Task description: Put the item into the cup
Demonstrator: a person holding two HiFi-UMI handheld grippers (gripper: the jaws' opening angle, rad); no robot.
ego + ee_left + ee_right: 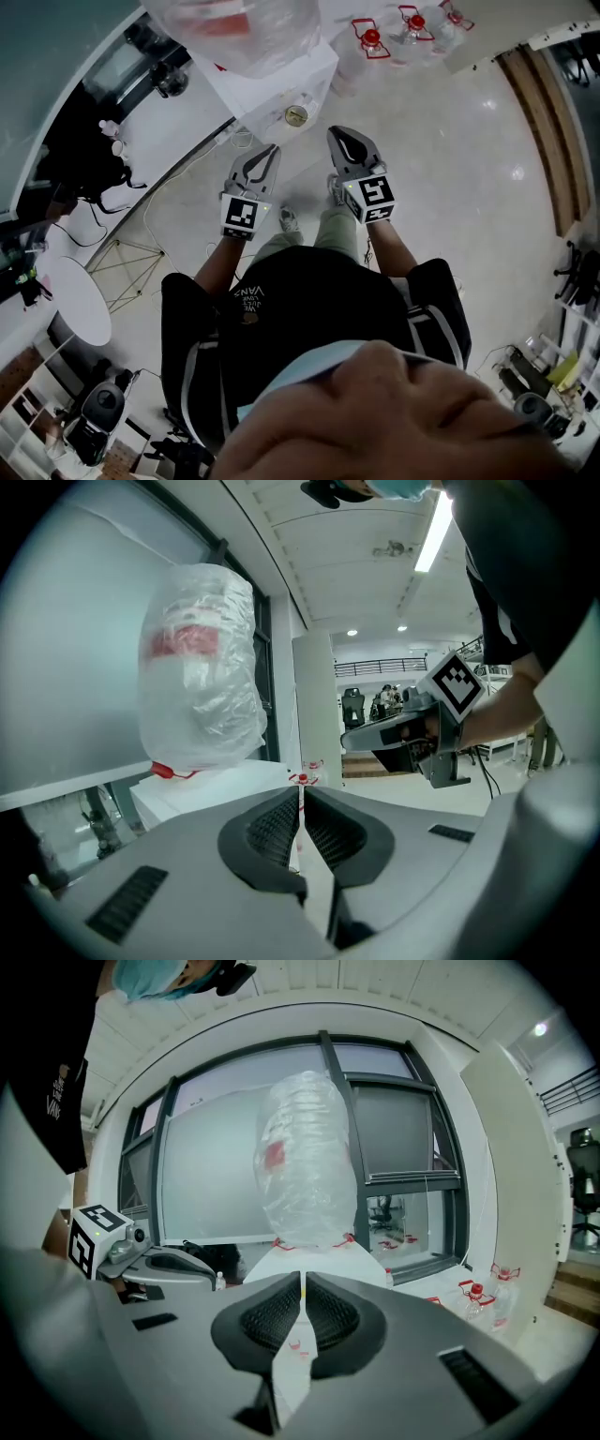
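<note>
1. The left gripper [301, 794] is sitting closed, its ribbed black pads meeting along a thin seam at the middle of its own view, with nothing caught between them.
2. The right gripper [303, 1279] is likewise closed and empty, its pads pressing together at the centre of its view.
3. In the head view the two grippers are hanging side by side at upper centre, well clear of the floor [450, 169], with their tips pointing toward the top of the frame. Neither is touching anything.
4. Just beyond the tips, a white table [220, 785] is standing at upper centre of the head view.
5. A large clear plastic bag [307, 1162], with something red showing through it, is sitting upright on the table and filling the middle of the right gripper view.
6. A small round vessel [295, 114] is resting near the table's edge, just above the left gripper's tips in the head view. It may be the cup, but it is too small to tell, and no item for it can be picked out.
7. Clear bottles with red handles [372, 39] are standing on the floor along the top edge, right of the table.
8. A round white side table [80, 300] is showing at lower left.
</note>
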